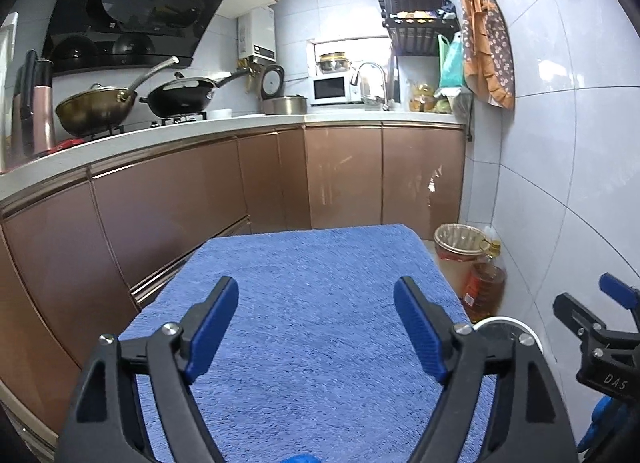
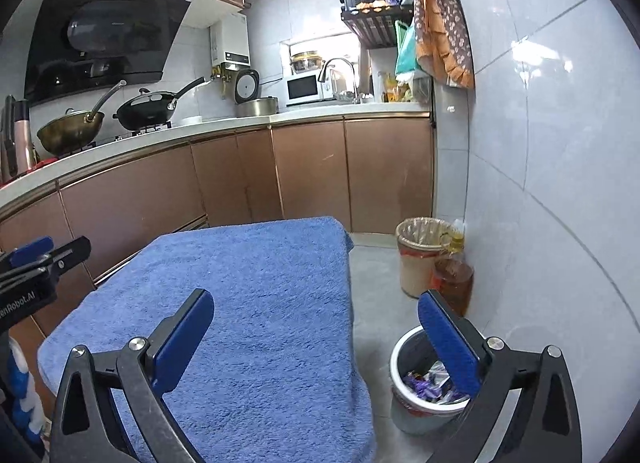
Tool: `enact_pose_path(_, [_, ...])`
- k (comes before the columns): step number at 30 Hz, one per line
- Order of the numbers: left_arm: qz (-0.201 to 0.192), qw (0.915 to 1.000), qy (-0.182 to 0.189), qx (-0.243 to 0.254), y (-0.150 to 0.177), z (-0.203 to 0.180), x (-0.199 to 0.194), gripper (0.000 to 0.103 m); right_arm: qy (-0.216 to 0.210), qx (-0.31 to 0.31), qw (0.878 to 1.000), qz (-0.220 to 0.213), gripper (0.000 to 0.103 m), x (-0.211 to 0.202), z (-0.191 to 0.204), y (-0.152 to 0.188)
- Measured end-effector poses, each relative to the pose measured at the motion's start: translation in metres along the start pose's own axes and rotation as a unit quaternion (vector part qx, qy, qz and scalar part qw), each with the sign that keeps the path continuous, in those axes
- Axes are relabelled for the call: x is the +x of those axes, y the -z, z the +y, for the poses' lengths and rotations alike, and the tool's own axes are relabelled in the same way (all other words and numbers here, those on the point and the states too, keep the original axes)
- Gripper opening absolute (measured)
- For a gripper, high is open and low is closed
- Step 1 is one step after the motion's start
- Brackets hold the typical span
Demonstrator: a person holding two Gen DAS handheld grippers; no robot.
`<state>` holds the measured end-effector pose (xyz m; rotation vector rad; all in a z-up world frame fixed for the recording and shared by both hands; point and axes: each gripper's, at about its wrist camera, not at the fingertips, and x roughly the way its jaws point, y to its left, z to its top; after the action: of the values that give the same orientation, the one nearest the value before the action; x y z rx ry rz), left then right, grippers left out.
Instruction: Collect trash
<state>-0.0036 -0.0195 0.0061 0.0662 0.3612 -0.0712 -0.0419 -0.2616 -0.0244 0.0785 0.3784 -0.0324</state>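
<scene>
A table draped in a blue towel (image 1: 304,303) (image 2: 256,283) lies bare under both grippers. My left gripper (image 1: 316,287) hangs over it, open, with nothing between its blue pads. My right gripper (image 2: 316,297) is open too and holds nothing, its left finger over the towel and its right finger over a white bucket (image 2: 396,355) on the floor. Crumpled wrappers (image 2: 428,383) lie inside that bucket. In the left wrist view only the bucket's rim (image 1: 504,323) shows behind my right finger. Each gripper appears at the edge of the other's view (image 1: 586,291) (image 2: 52,249).
A tan bin with a clear liner (image 2: 420,235) and a bottle of oil (image 2: 454,275) stand by the tiled wall (image 2: 540,183) on the right. Brown cabinets (image 2: 160,191) run along the left and back, under a counter with two woks (image 2: 148,111). Grey floor (image 2: 372,303) separates table and wall.
</scene>
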Motion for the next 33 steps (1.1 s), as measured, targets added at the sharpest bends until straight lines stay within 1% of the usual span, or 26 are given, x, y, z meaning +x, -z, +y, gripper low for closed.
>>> enact_pose_path(4, [-0.001, 1.0000, -0.006, 0.005, -0.002, -0.006, -0.004, 0.080, 0.009, -0.006, 1.000, -0.015, 0.103, -0.007, -0.005, -0.003])
enact_pose_path(8, [-0.012, 0.9998, -0.016, 0.010, -0.004, -0.013, -0.011, 0.080, 0.020, -0.009, 0.999, -0.027, 0.103, -0.015, -0.010, -0.003])
enact_pose_path(17, [-0.019, 0.9996, -0.019, 0.010, -0.004, -0.019, -0.021, 0.080, 0.035, -0.009, 0.998, -0.054, 0.103, -0.029, -0.021, -0.010])
enact_pose_path(33, [-0.030, 0.9992, -0.026, 0.004, -0.001, -0.014, -0.031, 0.080, 0.043, -0.032, 0.996, -0.069, 0.103, -0.037, -0.010, -0.014])
